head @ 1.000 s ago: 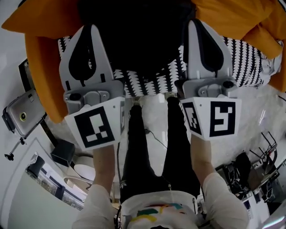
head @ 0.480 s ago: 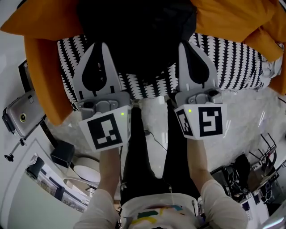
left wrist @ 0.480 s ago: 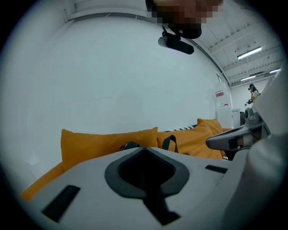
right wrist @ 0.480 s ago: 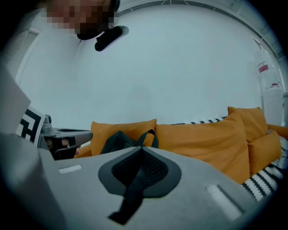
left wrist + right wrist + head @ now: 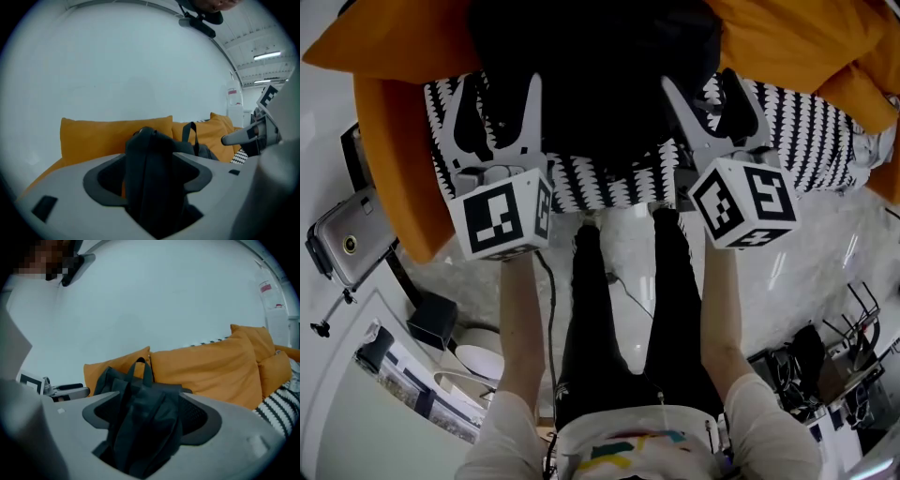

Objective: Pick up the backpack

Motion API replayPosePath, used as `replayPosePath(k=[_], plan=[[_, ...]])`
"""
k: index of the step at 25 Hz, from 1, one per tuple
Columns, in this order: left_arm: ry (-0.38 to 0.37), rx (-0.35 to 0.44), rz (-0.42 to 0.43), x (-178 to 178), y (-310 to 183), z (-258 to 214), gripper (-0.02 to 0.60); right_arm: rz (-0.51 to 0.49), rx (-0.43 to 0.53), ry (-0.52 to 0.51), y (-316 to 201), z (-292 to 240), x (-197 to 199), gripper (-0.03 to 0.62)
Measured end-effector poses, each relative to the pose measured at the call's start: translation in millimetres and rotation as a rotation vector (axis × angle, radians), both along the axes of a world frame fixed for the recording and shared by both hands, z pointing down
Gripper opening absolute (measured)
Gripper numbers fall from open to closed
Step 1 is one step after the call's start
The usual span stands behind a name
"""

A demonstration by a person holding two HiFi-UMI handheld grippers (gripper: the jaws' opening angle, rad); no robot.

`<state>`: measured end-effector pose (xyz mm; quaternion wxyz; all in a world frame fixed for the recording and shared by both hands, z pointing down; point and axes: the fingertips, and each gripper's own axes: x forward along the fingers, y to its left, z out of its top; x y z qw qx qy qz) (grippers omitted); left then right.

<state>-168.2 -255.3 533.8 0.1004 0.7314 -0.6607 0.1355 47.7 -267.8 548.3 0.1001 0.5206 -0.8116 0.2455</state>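
Observation:
A black backpack stands on a black-and-white patterned blanket on an orange sofa. My left gripper is at the backpack's left side and its jaws are opening. One finger lies over the blanket and the other over the black fabric. My right gripper is at the backpack's right side, also opening. In the left gripper view a fold of the backpack stands between the spread jaws. The right gripper view shows the backpack with its top handle, likewise between the jaws. No pad visibly presses on it.
Orange cushions rise behind and beside the backpack, with a white wall beyond. A phone on a stand is at the left. The person's legs stand on a white floor with a cable and gear.
Both grippers have come down and forward to the backpack's sides. Their jaws, shut before, now stand spread. The right gripper has rolled, its marker cube tilted.

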Motion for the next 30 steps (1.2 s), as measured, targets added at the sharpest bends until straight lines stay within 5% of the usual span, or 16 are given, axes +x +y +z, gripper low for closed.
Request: replayPosePath(k=[8,21,25,30], plan=[[0.009,-0.203,0.010,-18.3,-5.1,75.5,0.337,0.094,-0.253,0.054,9.1,94.8,28.6,0.388],[-0.011,-0.264,0.027,-20.9,-18.4,98.9,0.350,0.042,-0.466,-0.040,29.7,160.4,14.2,0.383],[-0.016,-0.275,0.031,-23.8,-18.7,102.6,0.350,0.029,-0.499,-0.100,29.4,169.5,2.9,0.339],[-0.015,-0.308,0.018,-19.3,-22.2,108.0,0.348,0.003,-0.487,-0.154,24.4,164.6,-1.2,0.209]])
